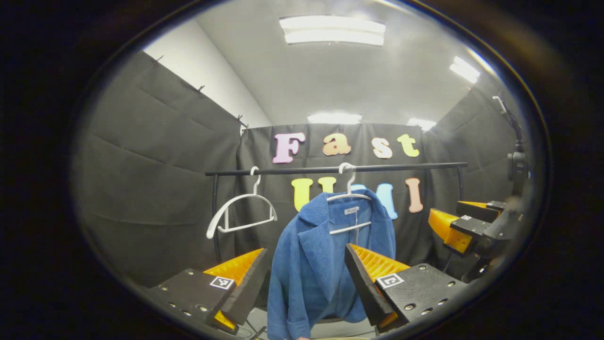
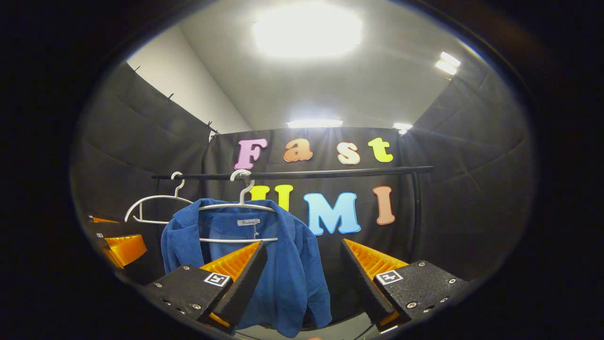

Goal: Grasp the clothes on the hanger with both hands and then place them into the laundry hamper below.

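Blue jacket on the hanger, both grippers released

The blue jacket (image 1: pixel 325 255) hangs on a white hanger (image 1: pixel 350 203) from the black rail (image 1: pixel 330 169), beside a bare hanger (image 1: pixel 240 208). The left gripper (image 1: pixel 306 278) and the right gripper (image 2: pixel 304 271) are spread wide, short of the jacket, gripping nothing.

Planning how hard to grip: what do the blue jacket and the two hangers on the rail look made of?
The blue jacket looks like soft corduroy or ribbed knit: fine vertical ridges, matte, limp folds. The hanger under it and the empty hanger look like smooth white plastic or coated wire; thin and slightly glossy, which one is unclear. The rail looks like dark metal tube.
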